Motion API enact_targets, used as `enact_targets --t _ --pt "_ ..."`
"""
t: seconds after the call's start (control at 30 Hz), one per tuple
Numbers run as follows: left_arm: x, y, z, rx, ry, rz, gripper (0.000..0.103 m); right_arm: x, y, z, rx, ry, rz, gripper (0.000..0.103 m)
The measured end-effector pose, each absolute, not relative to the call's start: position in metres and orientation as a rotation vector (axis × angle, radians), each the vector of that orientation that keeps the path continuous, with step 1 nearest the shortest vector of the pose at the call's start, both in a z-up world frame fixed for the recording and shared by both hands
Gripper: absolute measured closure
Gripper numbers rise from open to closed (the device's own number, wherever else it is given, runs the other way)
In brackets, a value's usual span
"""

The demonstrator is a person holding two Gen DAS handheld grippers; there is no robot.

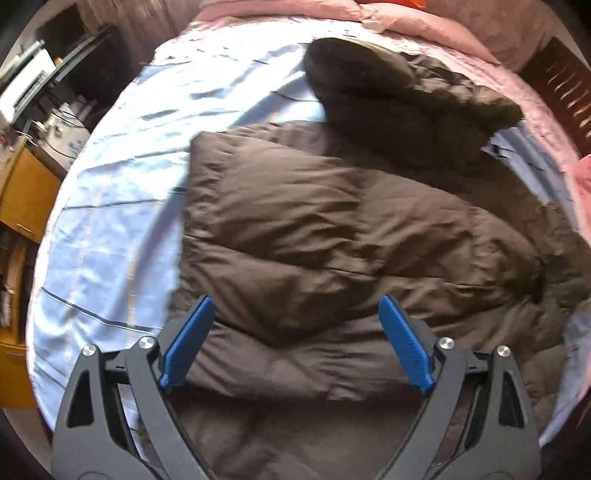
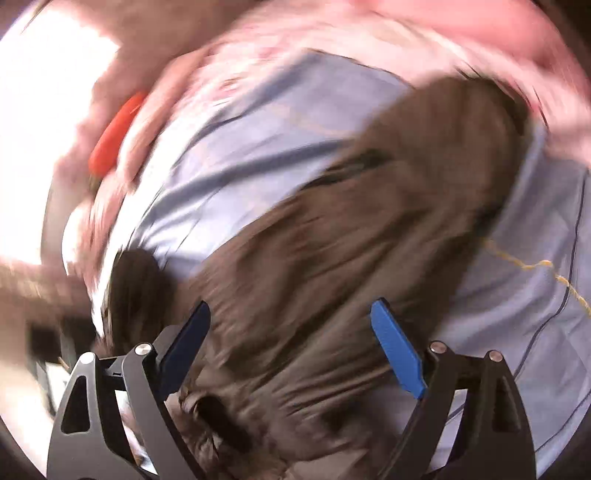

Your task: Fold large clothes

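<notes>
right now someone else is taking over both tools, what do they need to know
Left tool: open, holding nothing, above the near edge of the brown padded coat.
Right tool: open, holding nothing, over the same coat; this view is badly blurred.
Where things are: the coat lies on the light blue sheet of the bed, with a pink quilt bunched at the far end.
Done: one side of the coat looks folded over onto the body.
Left: a sleeve still sticks out at the far end; fold it in, then fold the coat down into a compact bundle.
</notes>
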State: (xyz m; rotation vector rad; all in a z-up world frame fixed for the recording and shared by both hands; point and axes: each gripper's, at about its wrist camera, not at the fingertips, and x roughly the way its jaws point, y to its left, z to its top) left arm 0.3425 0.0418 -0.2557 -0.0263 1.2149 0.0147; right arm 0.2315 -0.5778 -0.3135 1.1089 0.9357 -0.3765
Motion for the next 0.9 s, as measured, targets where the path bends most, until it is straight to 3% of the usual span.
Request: enact_targets --t 0.13,0.3,0.43,0.6,0.67,0.7,0.73,0.8,0.9 --pt "0.341 0.023 -0.268 -0.036 1.248 -0.005 0.011 0.203 -0.635 -0.335 1.273 0.854 -0.399 0.014" --pt "0.336 -0.011 -0.278 0.080 1.219 0.020 0.011 0.210 -0.667 -0.357 1.234 0.930 -0.479 0.014" --pt "0.338 -0.023 -0.283 0.079 1.227 -0.010 0.011 0.193 -0.696 -0.385 1.338 0.881 -0.560 0.014" --pt "0.341 -0.035 -0.294 0.131 1.242 -0.008 0.011 0.199 -0.700 -0.380 1.375 0.787 -0.506 0.020" --pt "0.342 -0.032 -0.296 0.116 1.255 -0.010 0.011 0.206 -0.697 -0.373 1.309 0.804 -0.515 0.040" --pt "0.342 -0.029 -0.296 0.099 1.262 -0.009 0.011 0.212 -0.693 -0.371 1.279 0.836 -0.520 0.076" --pt "0.342 -0.026 -0.295 0.084 1.266 -0.005 0.011 0.211 -0.690 -0.371 1.285 0.832 -0.508 0.098" --pt "0.343 -0.019 -0.293 0.061 1.266 0.005 0.011 0.209 -0.688 -0.357 1.281 0.751 -0.502 0.100" --pt "0.343 -0.010 -0.284 0.051 1.240 0.031 0.011 0.215 -0.669 -0.288 1.187 0.565 -0.417 0.101"
